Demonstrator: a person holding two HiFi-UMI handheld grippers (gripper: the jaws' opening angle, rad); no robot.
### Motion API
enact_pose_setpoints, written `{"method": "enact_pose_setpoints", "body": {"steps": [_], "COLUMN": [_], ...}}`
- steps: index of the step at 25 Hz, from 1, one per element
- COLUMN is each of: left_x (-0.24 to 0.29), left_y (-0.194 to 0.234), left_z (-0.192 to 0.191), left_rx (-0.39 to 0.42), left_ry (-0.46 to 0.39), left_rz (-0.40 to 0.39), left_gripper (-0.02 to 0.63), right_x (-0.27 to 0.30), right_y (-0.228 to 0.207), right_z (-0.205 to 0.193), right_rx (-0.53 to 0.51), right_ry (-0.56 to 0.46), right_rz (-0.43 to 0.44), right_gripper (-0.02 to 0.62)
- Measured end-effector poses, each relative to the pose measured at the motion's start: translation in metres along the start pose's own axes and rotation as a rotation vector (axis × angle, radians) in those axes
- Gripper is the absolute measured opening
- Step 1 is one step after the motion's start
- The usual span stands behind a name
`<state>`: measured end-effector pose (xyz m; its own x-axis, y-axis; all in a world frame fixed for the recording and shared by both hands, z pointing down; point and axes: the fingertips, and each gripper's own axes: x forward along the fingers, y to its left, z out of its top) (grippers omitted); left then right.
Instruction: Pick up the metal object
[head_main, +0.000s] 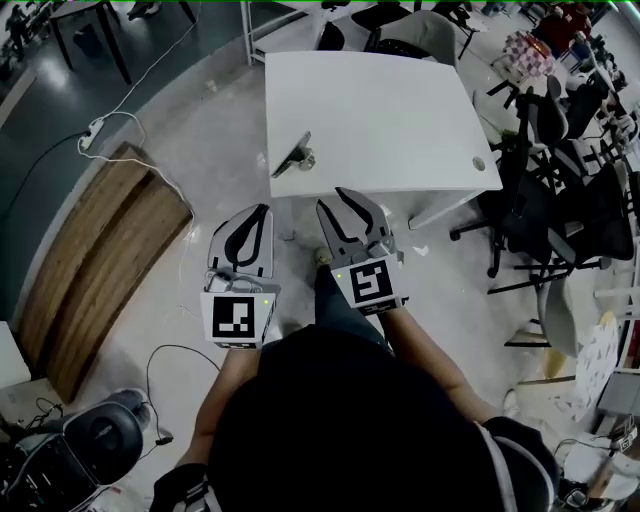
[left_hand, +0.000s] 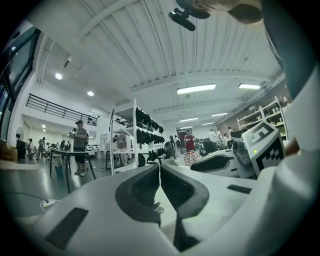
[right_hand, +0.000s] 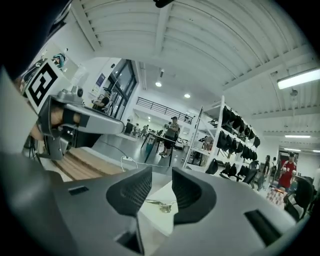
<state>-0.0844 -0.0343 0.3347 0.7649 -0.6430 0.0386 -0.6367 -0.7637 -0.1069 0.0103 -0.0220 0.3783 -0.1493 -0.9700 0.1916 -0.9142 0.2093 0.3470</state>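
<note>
The metal object (head_main: 292, 156) lies on the white table (head_main: 400, 110), at its near edge. It sits ahead of both grippers, its long axis slanting across the approach. The right gripper (head_main: 340, 203), jaws apart, frames it in its own view; the left gripper (head_main: 258, 214) has its jaws together.

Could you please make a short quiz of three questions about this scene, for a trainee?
1. True or false: the metal object lies on the table.
2. Left gripper or right gripper: which one has its jaws apart?
3. What touches the object? A) the left gripper B) the right gripper C) neither gripper

Key: 1 true; 2 right gripper; 3 C.
</note>
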Motion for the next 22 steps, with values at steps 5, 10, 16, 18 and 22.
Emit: {"method": "enact_pose_setpoints", "body": {"steps": [5,10,16,18,22], "left_x": [0.063,0.122,0.170,0.179,0.190], "left_y": [0.023,0.042,0.062,0.069,0.077], "left_z": [-0.004,-0.022,-0.043,-0.051,-0.063], "left_rx": [-0.031,-0.054,-0.063,-0.071,-0.097], "left_ry": [0.005,0.065,0.113,0.127,0.148], "left_rz": [0.064,0.110,0.154,0.182,0.247], "left_gripper": [0.029,0.029,0.029,0.029,0.029], "right_x": [0.057,0.116,0.167,0.179,0.194], "right_y": [-0.028,-0.047,-0.047,-0.041,-0.030], "right_z": [-0.036,-0.075,-0.115,-0.129,-0.163], "right_rx": [-0.046,-0.138,-0.295,-0.357,-0.488], "right_ry": [0.062,0.126,0.165,0.176,0.207], "right_rz": [0.125,0.275,0.465,0.536,0.678], "right_gripper": [0.130,0.130,0.130,0.130,0.130]}}
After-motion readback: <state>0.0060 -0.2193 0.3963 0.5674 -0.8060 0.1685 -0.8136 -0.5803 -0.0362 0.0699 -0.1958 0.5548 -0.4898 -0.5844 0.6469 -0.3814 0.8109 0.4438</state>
